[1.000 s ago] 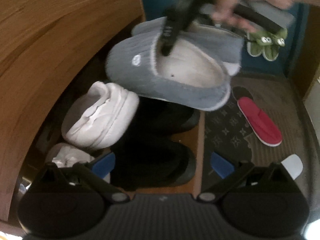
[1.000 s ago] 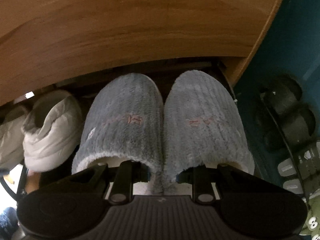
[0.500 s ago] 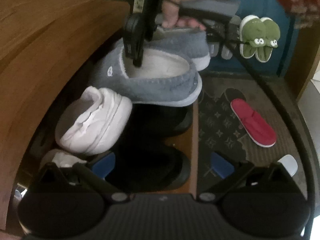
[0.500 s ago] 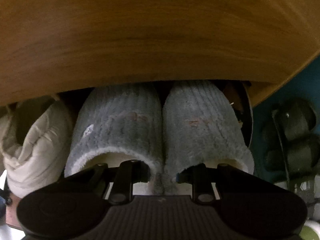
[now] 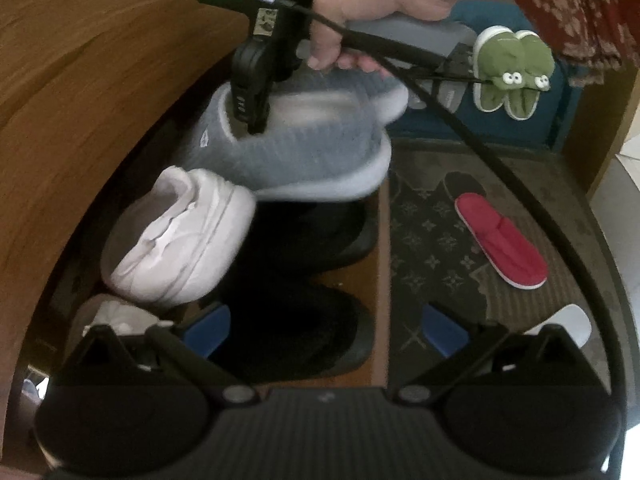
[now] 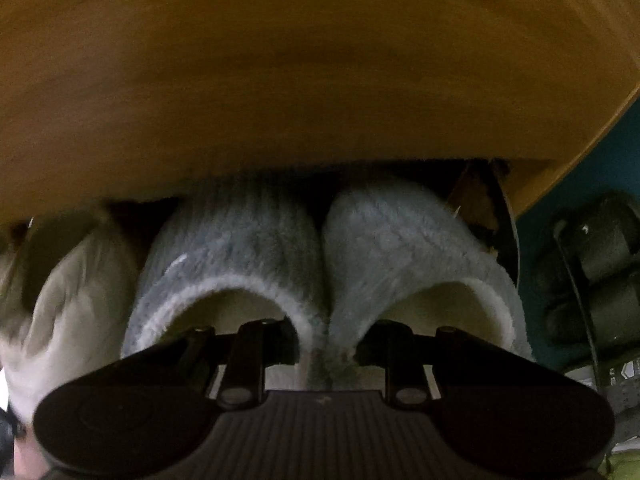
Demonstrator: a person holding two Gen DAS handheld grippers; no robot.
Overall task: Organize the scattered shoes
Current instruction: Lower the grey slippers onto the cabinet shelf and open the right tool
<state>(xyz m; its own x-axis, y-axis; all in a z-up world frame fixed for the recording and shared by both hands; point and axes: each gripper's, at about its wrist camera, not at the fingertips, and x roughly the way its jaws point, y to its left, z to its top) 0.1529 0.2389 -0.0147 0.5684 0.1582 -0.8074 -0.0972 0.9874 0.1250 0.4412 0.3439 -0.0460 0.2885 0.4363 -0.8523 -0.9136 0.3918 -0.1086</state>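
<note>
A person is holding a hand-held gripper in each hand over a shoe area beneath a wooden cabinet.

The right hand-held gripper is pinching a pair of grey fleece slippers together: its two fingers are sitting one inside each slipper opening, clamping the two inner walls that meet between them. In the right wrist view the slippers' toes are pointing into the dark gap under the cabinet's wooden edge. In the left wrist view the same pair is showing blurred above a dark shoe, so I cannot tell whether it is resting on anything.

The left hand-held gripper is hanging with its jaws wide apart and holding nothing, its blue pads showing over a black slipper on the floor.

Along the cabinet's foot, a white sneaker is lying just beside the grey pair, a second white shoe is partly hidden nearer the camera, and another dark shoe is sitting beyond the black slipper.

On the patterned doormat, a red slipper is lying alone, well apart from the row, with a white shoe tip near the mat's lower edge. Green frog slippers are hanging on a blue rack.

By my judgement the tidying is partway along: several shoes are lining the cabinet, the grey pair is in the gripper's hold there, and the loose ones on the mat are looking like what is left.
</note>
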